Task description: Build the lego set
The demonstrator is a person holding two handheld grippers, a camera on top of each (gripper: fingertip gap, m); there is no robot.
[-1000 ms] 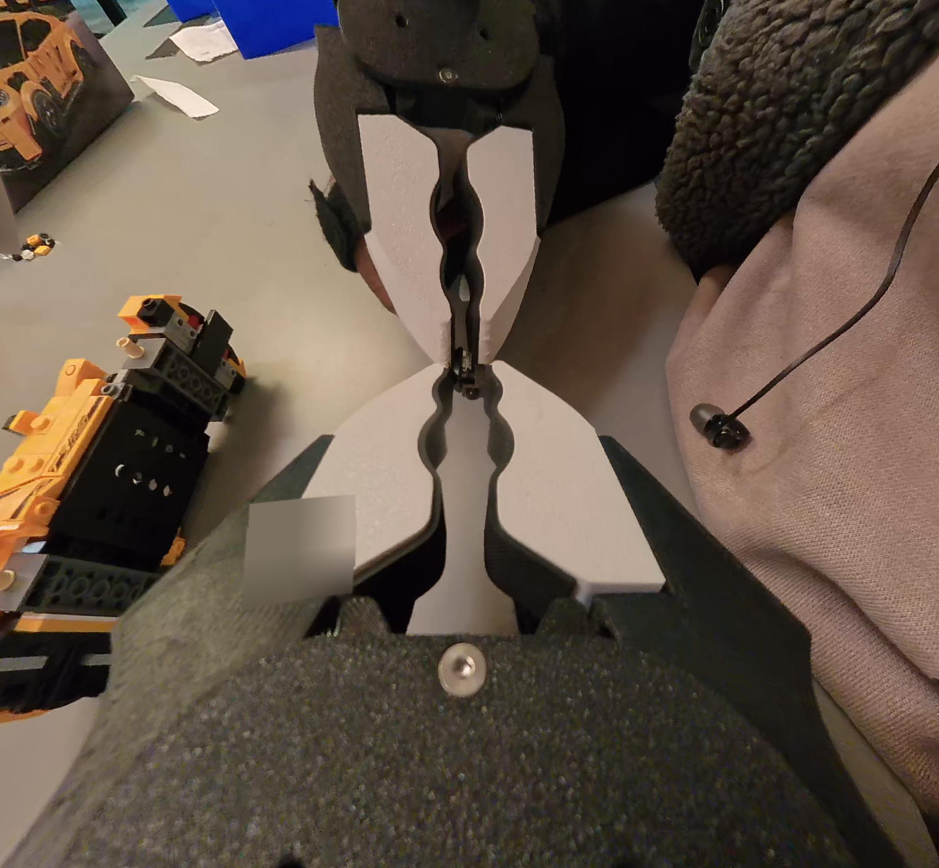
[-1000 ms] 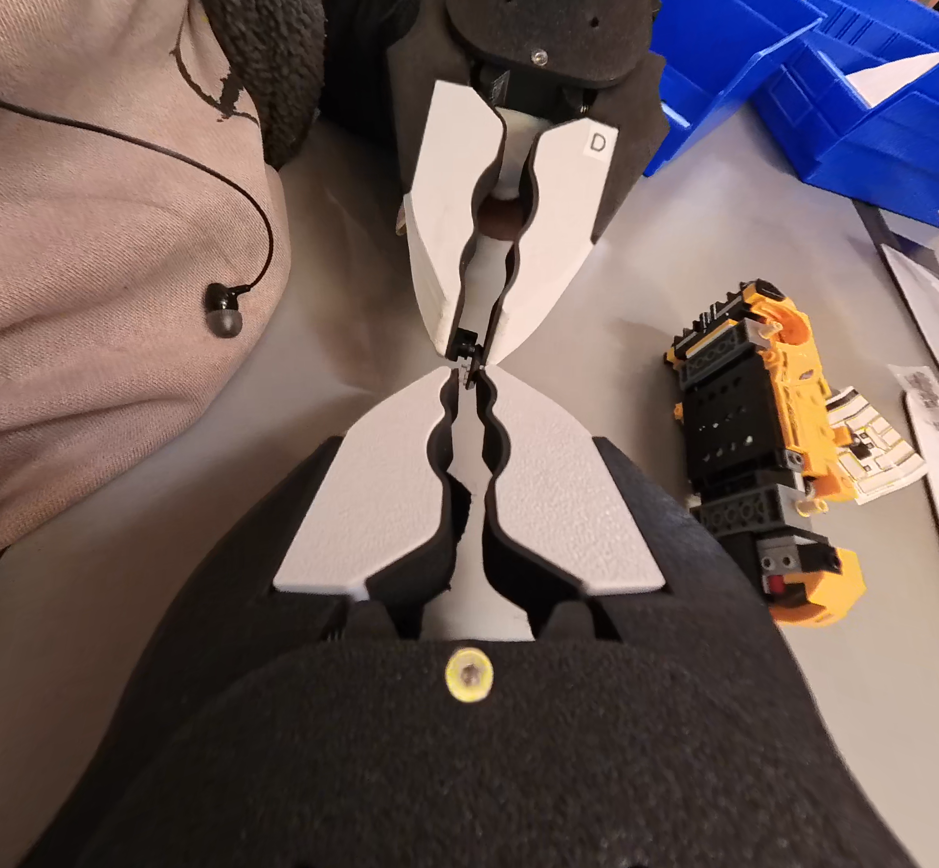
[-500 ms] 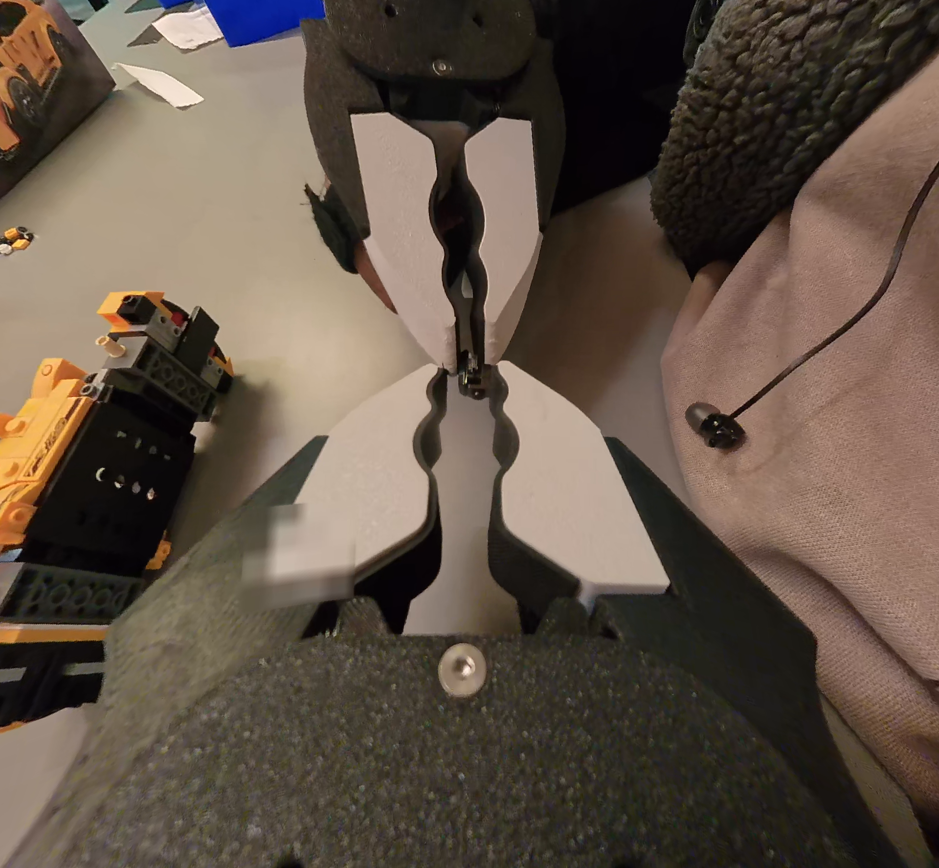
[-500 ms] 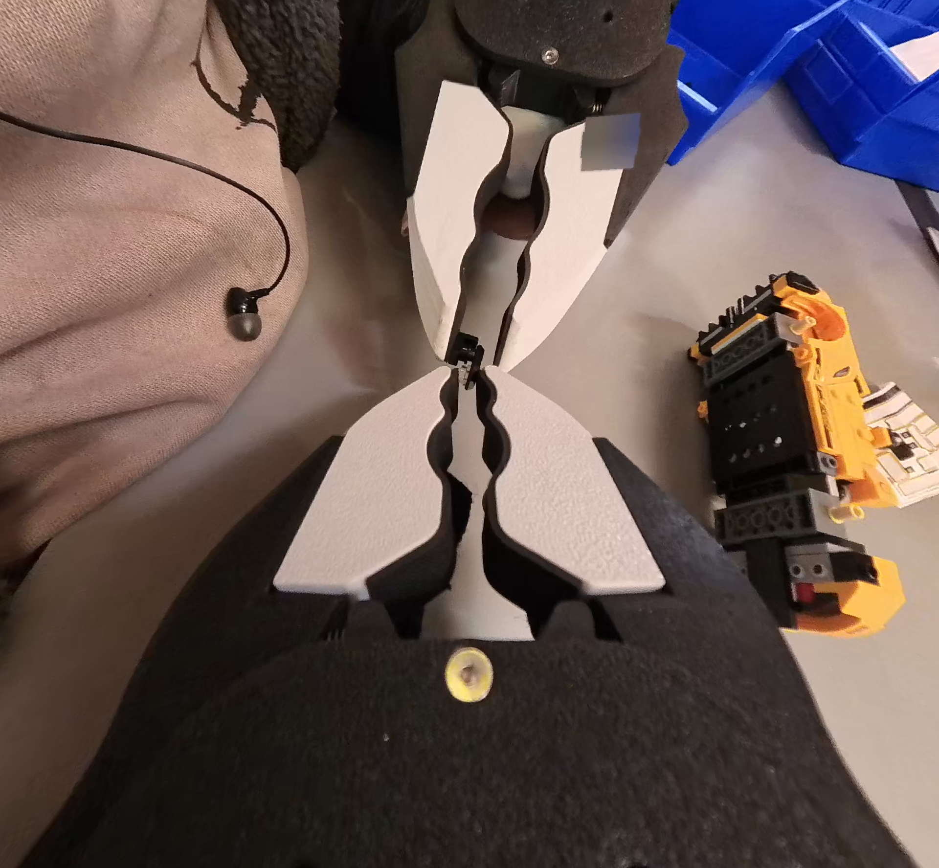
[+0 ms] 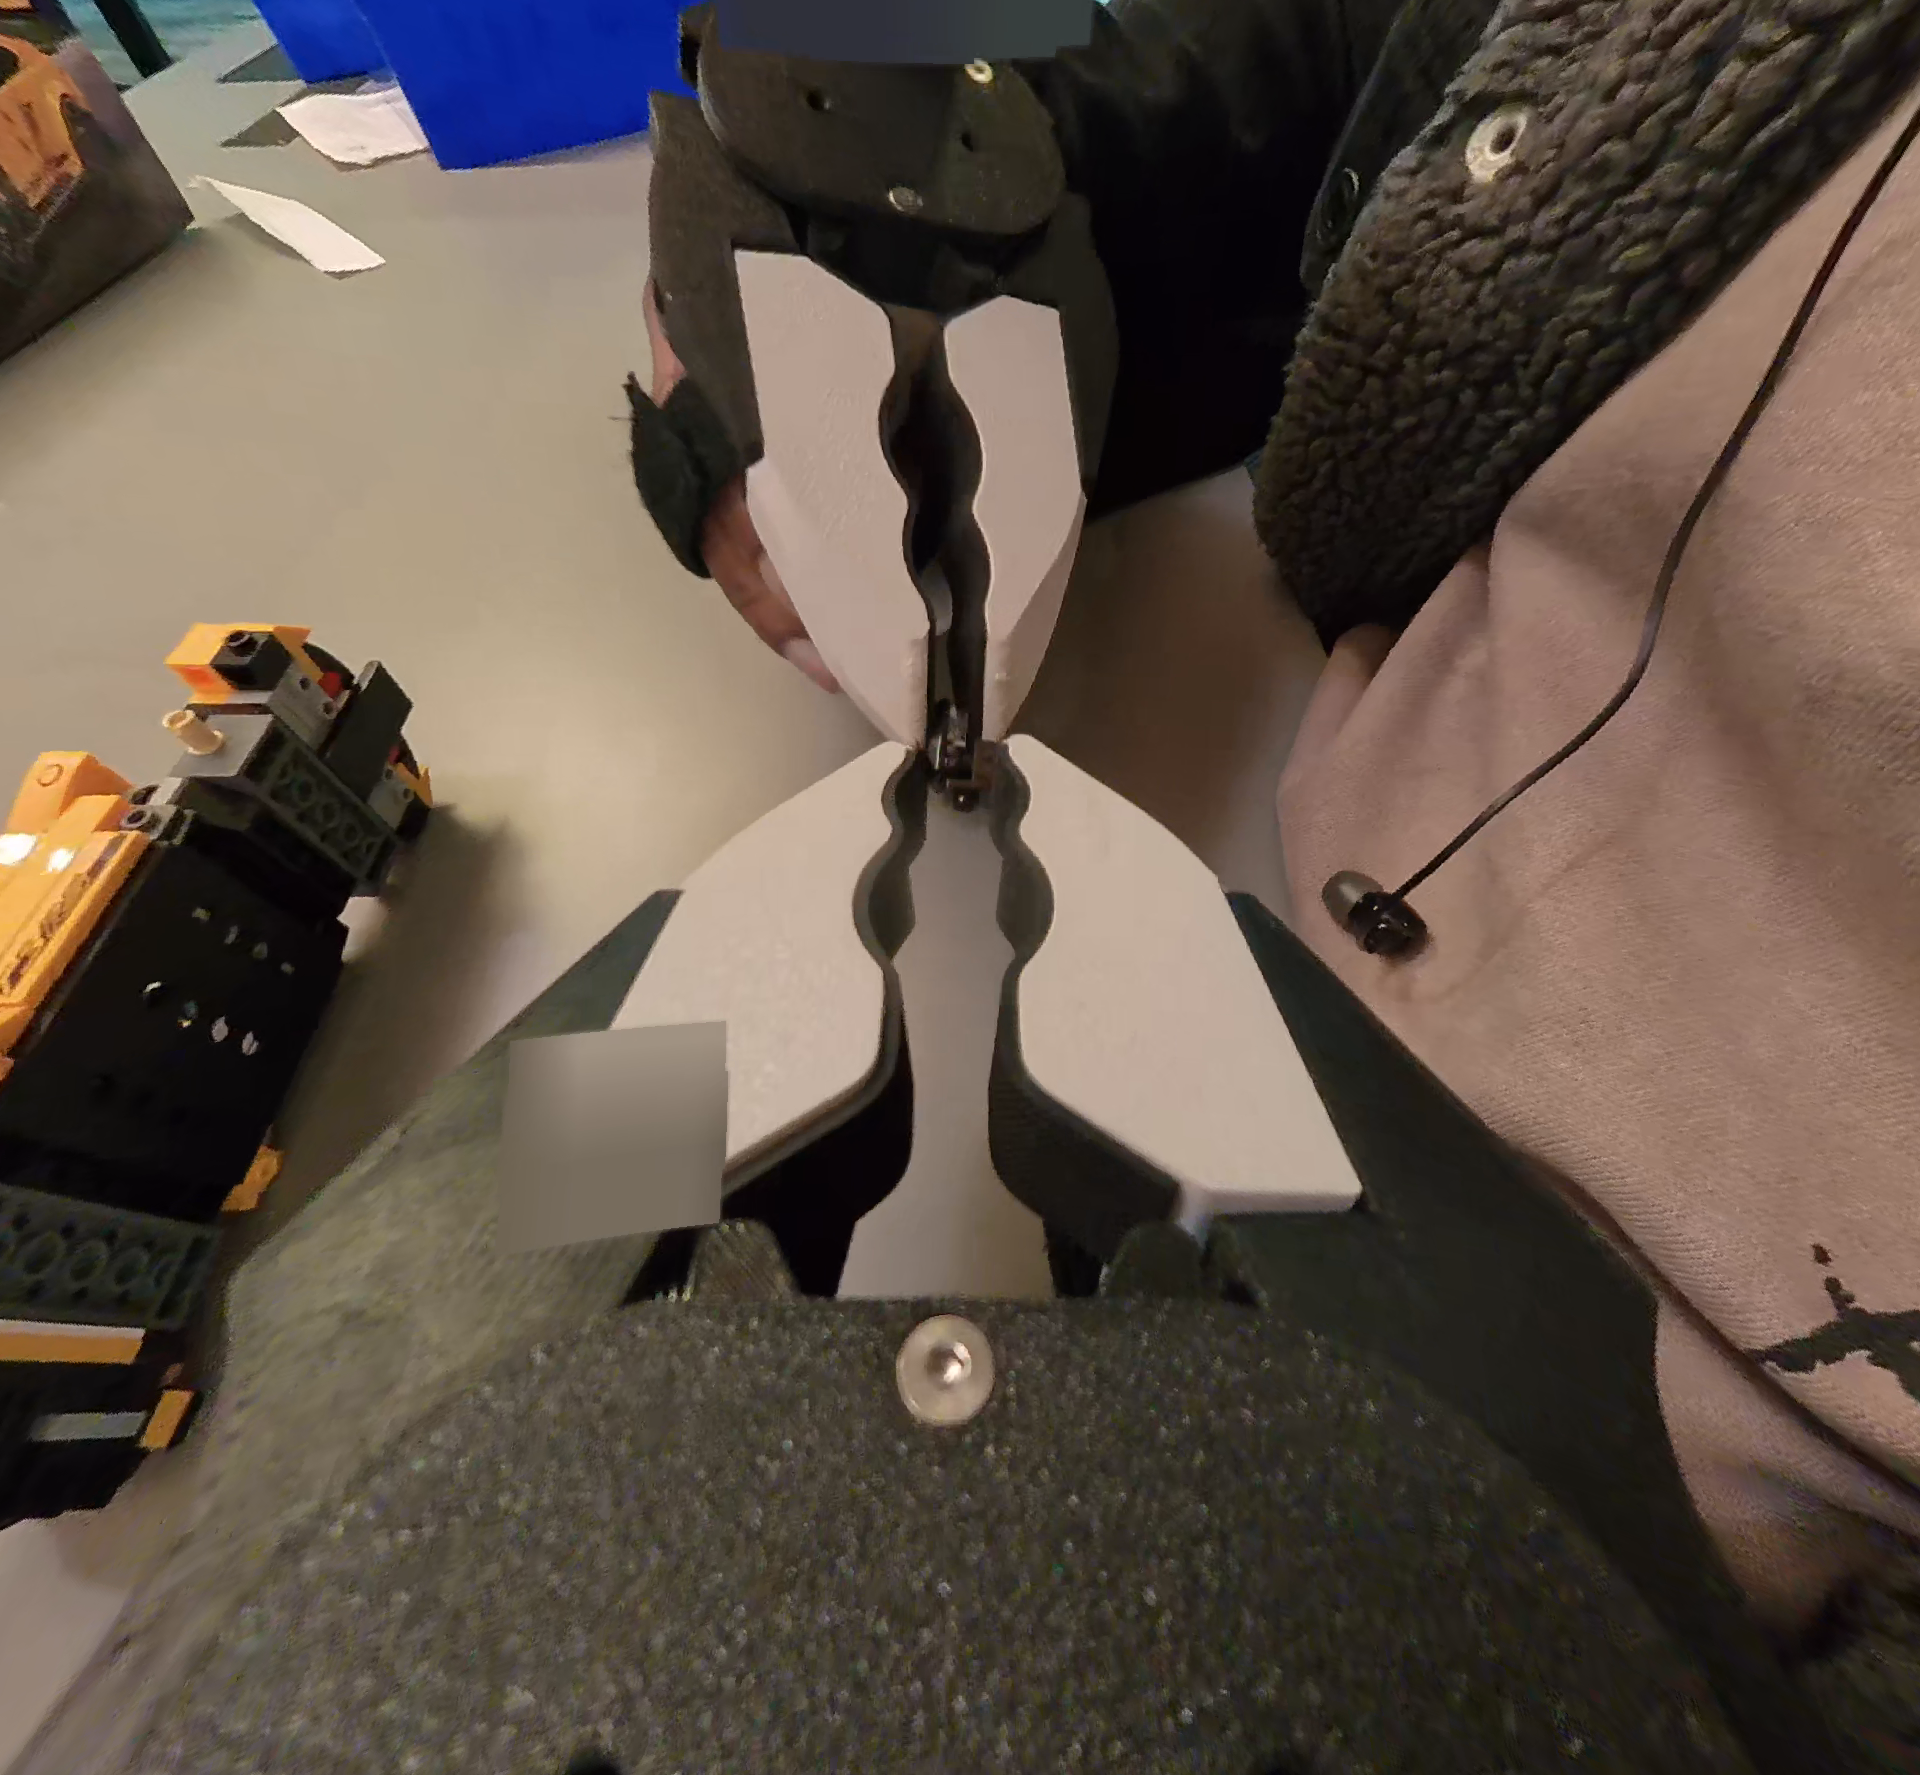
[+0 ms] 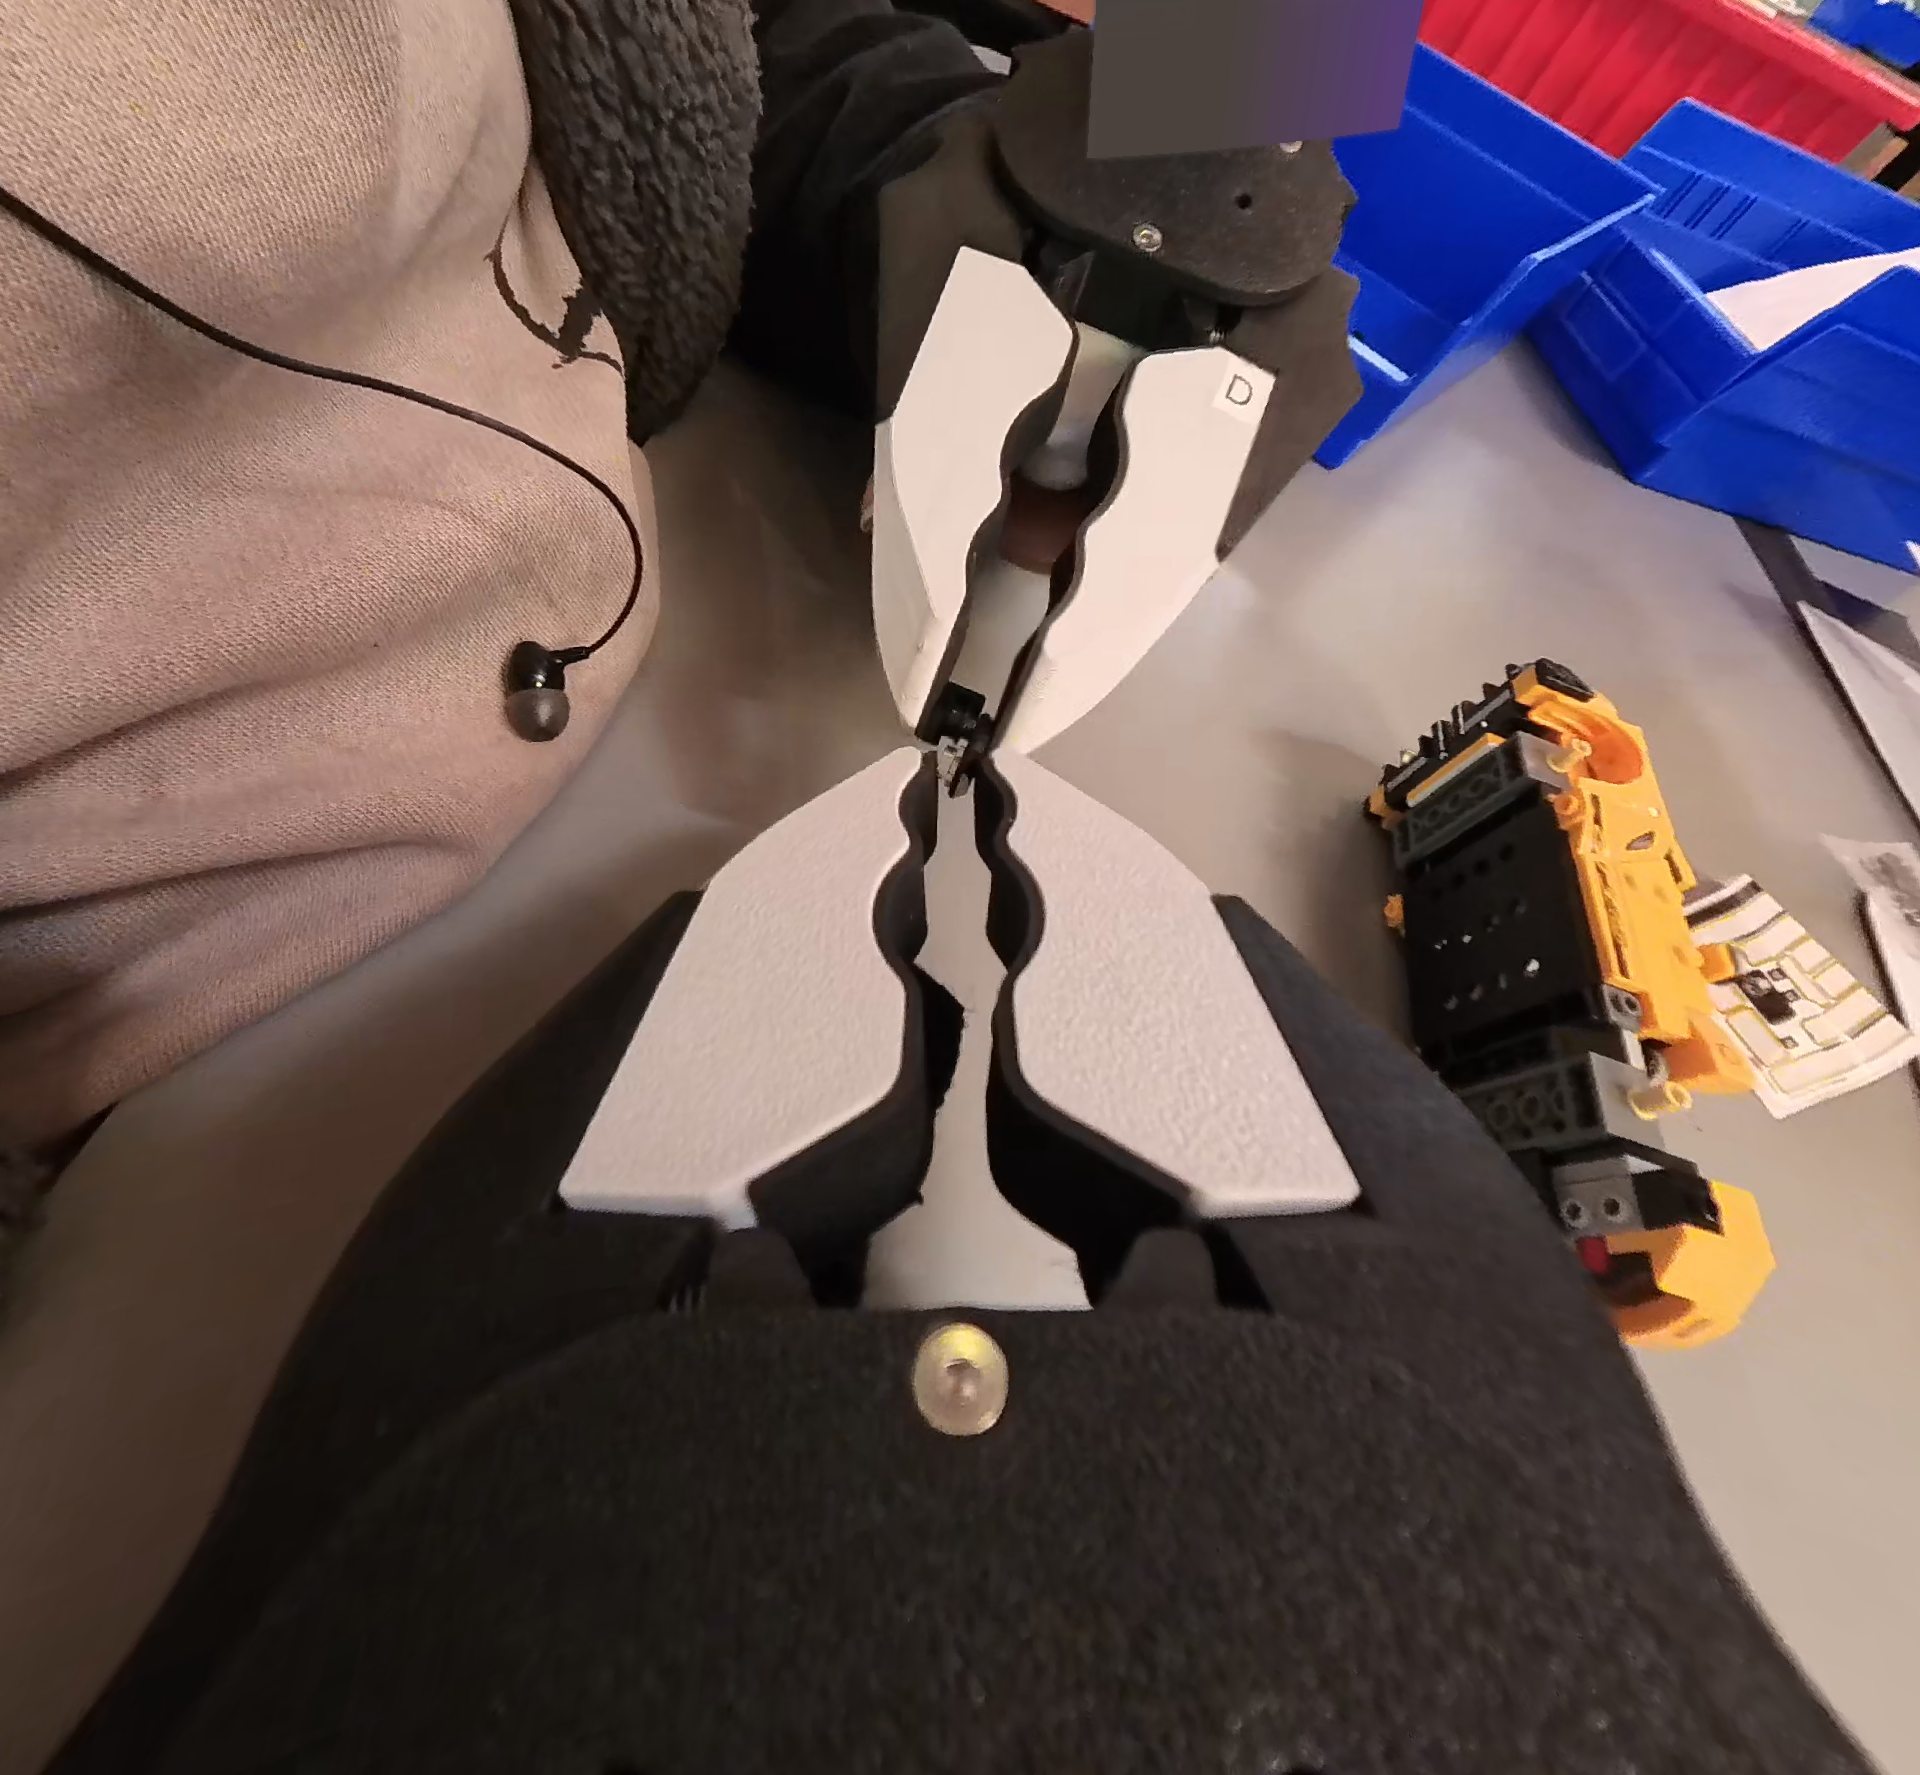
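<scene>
My left gripper (image 5: 956,775) and my right gripper (image 6: 951,769) meet tip to tip above the grey table, close to the person's chest. Both are shut on a small black lego piece (image 5: 956,757), which is pinched where the tips meet; it also shows in the right wrist view (image 6: 958,723). I cannot tell if it is one piece or two joined. The right gripper (image 5: 951,723) comes in from the top of the left wrist view, and the left gripper (image 6: 956,717) from the top of the right wrist view. The partly built orange and black lego car (image 5: 156,946) (image 6: 1538,946) lies on the table to the side.
The person's beige sweater (image 5: 1662,894) with a hanging black earbud (image 6: 535,697) is right beside the grippers. Blue bins (image 6: 1558,271) and a red bin (image 6: 1662,42) stand at the back. A sticker sheet (image 6: 1787,998), paper scraps (image 5: 291,219) and the set's box (image 5: 62,198) lie around. Both grippers' tips are close together, under 4 cm apart.
Both grippers stay shut and tip to tip on the small black piece. The pair has tilted and shifted slightly, so the car and bins sit a little differently in both views.
</scene>
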